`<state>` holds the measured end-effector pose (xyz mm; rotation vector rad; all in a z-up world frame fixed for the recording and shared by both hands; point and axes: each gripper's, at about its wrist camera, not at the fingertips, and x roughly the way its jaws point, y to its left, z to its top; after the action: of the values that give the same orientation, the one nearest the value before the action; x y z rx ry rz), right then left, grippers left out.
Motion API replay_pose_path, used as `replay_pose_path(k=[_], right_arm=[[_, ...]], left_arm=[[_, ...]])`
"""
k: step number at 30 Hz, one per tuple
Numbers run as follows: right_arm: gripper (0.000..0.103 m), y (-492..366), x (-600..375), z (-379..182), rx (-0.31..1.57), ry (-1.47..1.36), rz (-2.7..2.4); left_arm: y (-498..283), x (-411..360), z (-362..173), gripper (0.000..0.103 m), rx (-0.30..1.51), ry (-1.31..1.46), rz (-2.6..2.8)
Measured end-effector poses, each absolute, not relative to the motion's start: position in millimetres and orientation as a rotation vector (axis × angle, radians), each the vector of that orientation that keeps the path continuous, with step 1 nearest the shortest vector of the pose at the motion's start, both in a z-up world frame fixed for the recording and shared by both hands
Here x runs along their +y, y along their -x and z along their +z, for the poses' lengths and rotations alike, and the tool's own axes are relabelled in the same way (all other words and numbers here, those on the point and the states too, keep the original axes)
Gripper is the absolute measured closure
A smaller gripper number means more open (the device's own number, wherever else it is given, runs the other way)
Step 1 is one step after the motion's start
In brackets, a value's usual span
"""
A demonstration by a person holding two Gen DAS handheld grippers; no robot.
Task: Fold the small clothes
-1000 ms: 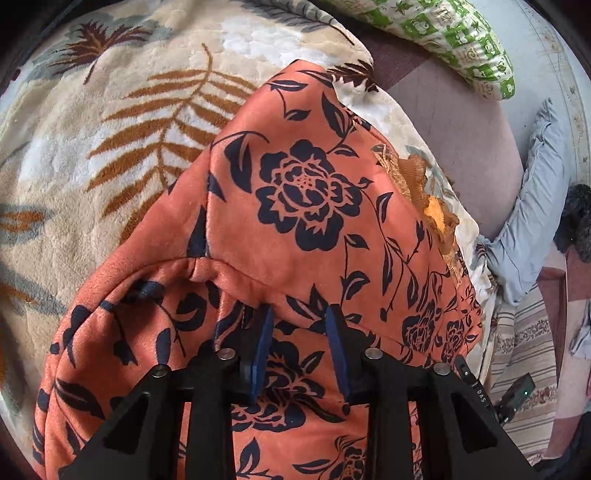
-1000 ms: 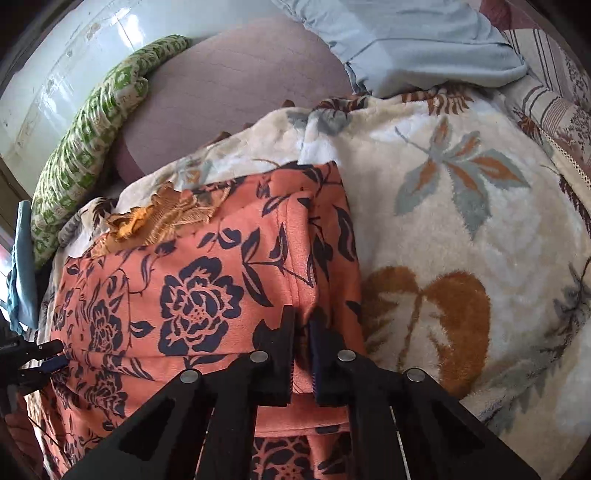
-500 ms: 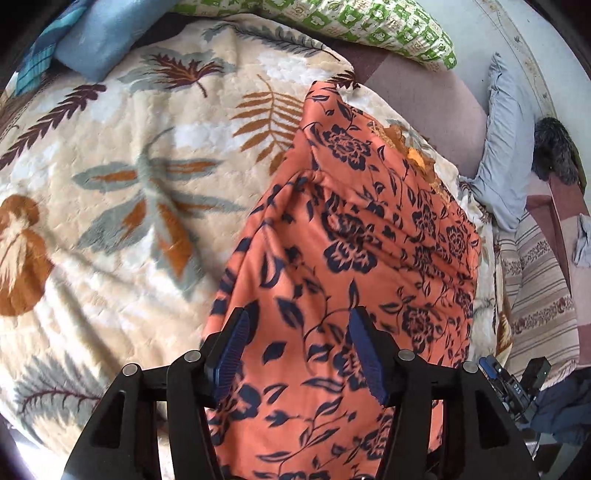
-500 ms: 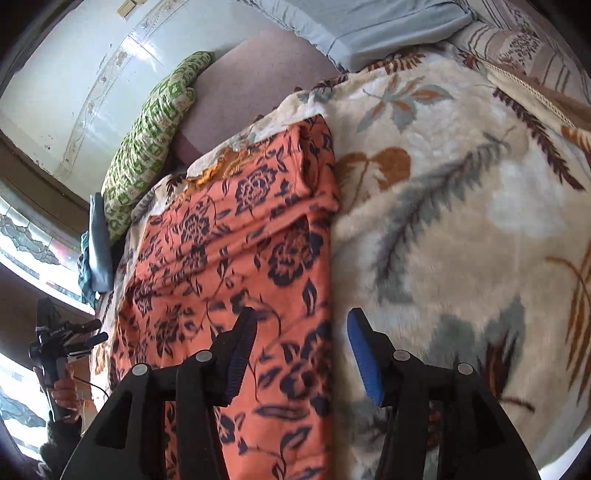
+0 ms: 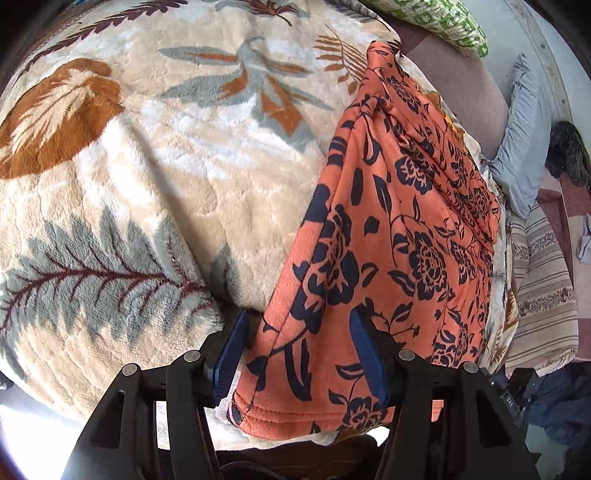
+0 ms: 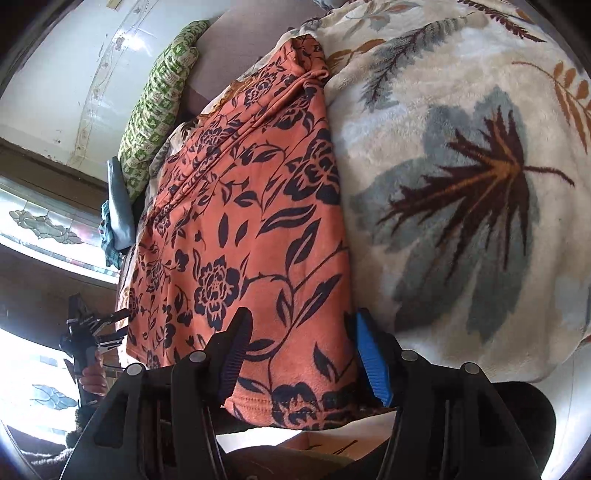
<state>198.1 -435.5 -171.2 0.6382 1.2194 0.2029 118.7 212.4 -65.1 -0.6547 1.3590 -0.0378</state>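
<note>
An orange garment with dark blue flowers (image 5: 399,236) lies flat in a long strip on a cream leaf-print blanket (image 5: 147,166); its hem hangs over the near edge. My left gripper (image 5: 295,354) is open, its jaws on either side of the hem's left corner, not touching it. In the right wrist view the same garment (image 6: 251,229) runs away from me, and my right gripper (image 6: 303,354) is open astride the hem's right corner. The left gripper also shows small in the right wrist view (image 6: 96,328), at the far left.
A green patterned pillow (image 5: 439,18) and a grey-blue cloth (image 5: 517,140) lie at the bed's far end, by a brown mattress patch (image 5: 458,74). A striped cover (image 5: 543,288) lies to the right. The blanket (image 6: 461,184) spreads wide to the right of the garment.
Both grippers have let go of the garment, opened and pulled back to the near hem. A second ago each was shut on a fold of the fabric further up.
</note>
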Motion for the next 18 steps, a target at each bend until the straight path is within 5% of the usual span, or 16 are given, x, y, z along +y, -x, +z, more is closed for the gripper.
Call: replay_pose_path(k=[11,13,14,15,16,18], right_arm=[[0.045,-189.8,-427.2,-179.7,1.232,-0.616,0.251],[0.066,-191.9,-421.2,-176.6,1.223,-0.565,0.253],[0.096,-193.2,-418.4,-175.9,1.218,-0.580,0.291],[0.094,-194.2,-416.4,-174.2,1.208,-0.591,0.311],[0.094,-195.3,-414.1,-173.0,1.206,-0.580,0.309],[0.088,-198.6,-411.2,-177.2,1.238,-0.567,0.303]], left_arm=[[-113.0,179.9,-64.9,0.037,1.354,0.510,-0.067],[-114.0,173.1,-64.6,0.042,1.347,0.498,-0.084],[-114.7,169.7,-64.9,0.047,1.344,0.499,-0.097],[-115.9,166.3,-66.2,0.065,1.349,0.499,-0.111],[-117.3,163.8,-68.5,0.072,1.362,0.496,-0.117],[-120.6,162.1,-73.3,0.072,1.374,0.489,-0.115]])
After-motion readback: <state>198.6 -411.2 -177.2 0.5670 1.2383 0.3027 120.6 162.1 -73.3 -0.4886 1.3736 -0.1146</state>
